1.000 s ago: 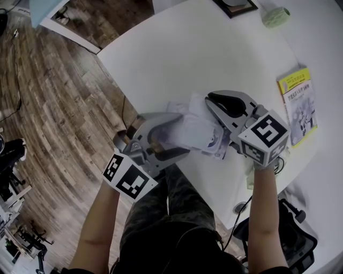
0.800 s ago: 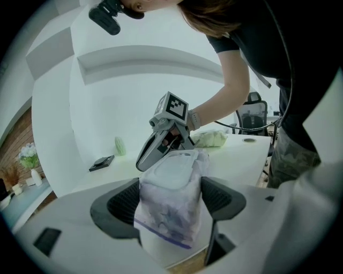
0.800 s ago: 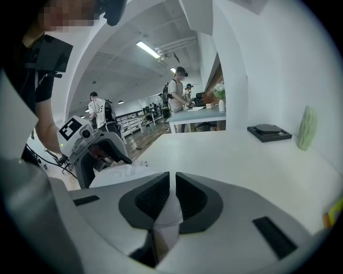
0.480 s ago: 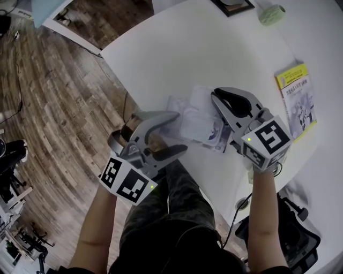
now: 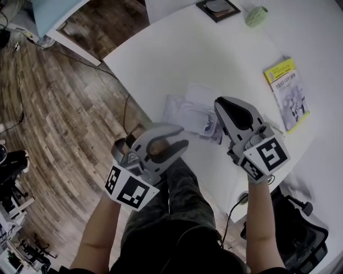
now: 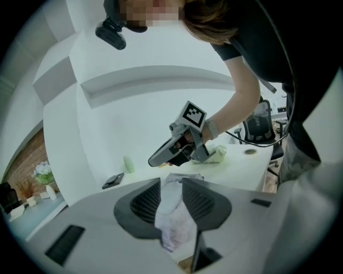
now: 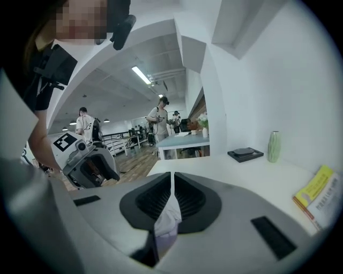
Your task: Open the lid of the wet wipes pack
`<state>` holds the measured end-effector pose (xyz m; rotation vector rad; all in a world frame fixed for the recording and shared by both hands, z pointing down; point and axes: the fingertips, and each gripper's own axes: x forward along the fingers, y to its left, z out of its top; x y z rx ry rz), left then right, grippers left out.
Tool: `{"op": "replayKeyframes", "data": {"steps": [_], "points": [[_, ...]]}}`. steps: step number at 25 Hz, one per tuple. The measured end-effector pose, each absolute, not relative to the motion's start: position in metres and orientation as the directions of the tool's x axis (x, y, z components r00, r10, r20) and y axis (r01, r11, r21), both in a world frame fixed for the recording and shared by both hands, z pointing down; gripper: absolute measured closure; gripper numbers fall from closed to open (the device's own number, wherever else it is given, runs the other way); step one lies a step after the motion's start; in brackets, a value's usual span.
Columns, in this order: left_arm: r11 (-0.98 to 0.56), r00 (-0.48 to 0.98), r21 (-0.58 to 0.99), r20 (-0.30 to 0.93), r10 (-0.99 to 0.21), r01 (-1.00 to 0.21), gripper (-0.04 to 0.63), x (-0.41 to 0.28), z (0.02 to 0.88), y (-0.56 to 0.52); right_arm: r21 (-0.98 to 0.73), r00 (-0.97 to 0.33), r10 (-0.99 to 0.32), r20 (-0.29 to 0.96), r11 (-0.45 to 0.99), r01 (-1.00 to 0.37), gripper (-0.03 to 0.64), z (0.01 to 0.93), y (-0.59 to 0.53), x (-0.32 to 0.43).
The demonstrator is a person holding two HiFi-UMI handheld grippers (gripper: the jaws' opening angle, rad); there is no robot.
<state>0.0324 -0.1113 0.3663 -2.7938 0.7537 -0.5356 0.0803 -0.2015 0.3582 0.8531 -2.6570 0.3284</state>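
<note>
- Wet wipes pack (image 5: 188, 113): lies on the white table (image 5: 214, 59), close to the table edge nearest the person and between the 2 grippers. The film is crumpled. Purple print marks the end toward the right gripper.
- Left gripper (image 5: 183, 136): held off the table edge, above the person's legs, with its tips pointing at the pack and just short of it. The jaws are closing, with a clear gap between the 2 pads (image 6: 140, 206). The pack shows through that gap, and neither pad presses on it.
- Right gripper (image 5: 221, 103): held over the purple end of the pack, with its tips pointing away from the person. The jaws are closing and almost together, with only 1 thin slit between the pads. White and purple film shows in the lower part of the slit. Whether the pads pinch it cannot be confirmed.
- Far side of the table: 1 yellow booklet (image 5: 286, 93), 1 green ribbed vase (image 5: 256, 16) and 1 dark tray (image 5: 217, 8), all well apart from the pack.
</note>
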Motion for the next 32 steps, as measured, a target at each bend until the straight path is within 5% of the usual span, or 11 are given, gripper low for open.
{"op": "replayKeyframes", "data": {"steps": [2,6,32], "points": [[-0.835,0.800,-0.285,0.261,-0.541,-0.471,0.538,0.034,0.358,-0.107,-0.113,-0.768,-0.535,0.351,0.791,-0.602,0.584,0.349,-0.188,0.079],[-0.822,0.788,-0.265,0.248,-0.564,-0.505,0.581,0.036,0.350,-0.097,-0.111,-0.765,-0.556,0.325,0.781,-0.614,0.595,0.337,-0.160,0.073],[-0.697,0.702,0.087,0.059,-0.710,-0.712,0.583,0.022,0.294,-0.029,-0.147,-0.651,-0.732,0.201,0.635,-0.759,0.598,0.298,-0.020,0.062]]}}
